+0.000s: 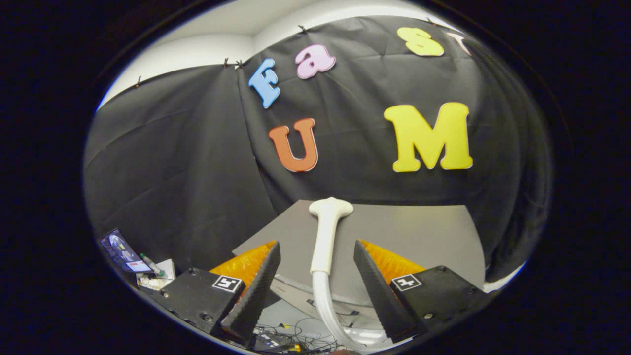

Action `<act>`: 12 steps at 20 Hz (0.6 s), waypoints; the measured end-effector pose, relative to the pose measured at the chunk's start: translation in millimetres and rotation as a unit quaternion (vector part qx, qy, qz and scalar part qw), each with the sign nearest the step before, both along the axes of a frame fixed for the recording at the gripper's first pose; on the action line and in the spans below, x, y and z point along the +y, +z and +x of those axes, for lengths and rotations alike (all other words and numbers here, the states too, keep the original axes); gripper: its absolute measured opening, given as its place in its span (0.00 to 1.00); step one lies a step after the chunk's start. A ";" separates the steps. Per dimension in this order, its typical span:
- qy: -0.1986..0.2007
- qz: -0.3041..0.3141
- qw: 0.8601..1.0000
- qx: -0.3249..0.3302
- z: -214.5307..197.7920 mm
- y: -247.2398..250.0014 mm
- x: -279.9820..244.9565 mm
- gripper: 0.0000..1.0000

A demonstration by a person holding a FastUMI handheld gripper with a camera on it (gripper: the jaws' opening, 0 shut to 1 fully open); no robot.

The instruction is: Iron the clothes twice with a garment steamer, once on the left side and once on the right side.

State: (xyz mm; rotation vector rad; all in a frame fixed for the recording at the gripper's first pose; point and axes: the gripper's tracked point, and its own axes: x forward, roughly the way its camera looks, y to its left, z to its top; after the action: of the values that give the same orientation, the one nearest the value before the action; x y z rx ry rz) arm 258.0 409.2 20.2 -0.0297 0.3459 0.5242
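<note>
A white garment steamer wand lies along the near edge of a grey table, with its flat head pointing away from me. Its pale hose curves down off the edge and back under my right finger. My gripper is open, and the wand's handle runs between the two fingers with a gap on each side. Neither finger touches it. The head sits just beyond the fingertips.
The black cloth wall hangs close behind the table. Down to the left are a small lit screen, a thin bottle and papers. Below the table edge, cables and small devices lie tangled on the floor.
</note>
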 end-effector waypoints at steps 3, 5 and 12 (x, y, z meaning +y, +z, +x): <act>-0.005 -0.035 0.999 0.040 45.8 -18.8 24.7 0.95; -0.022 -0.063 0.996 0.066 76.6 -37.5 29.8 0.94; -0.043 -0.089 0.987 0.126 125.1 -72.9 47.3 0.76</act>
State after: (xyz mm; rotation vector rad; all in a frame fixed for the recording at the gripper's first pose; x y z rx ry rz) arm 383.1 456.6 -52.7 -0.1219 0.6391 0.4112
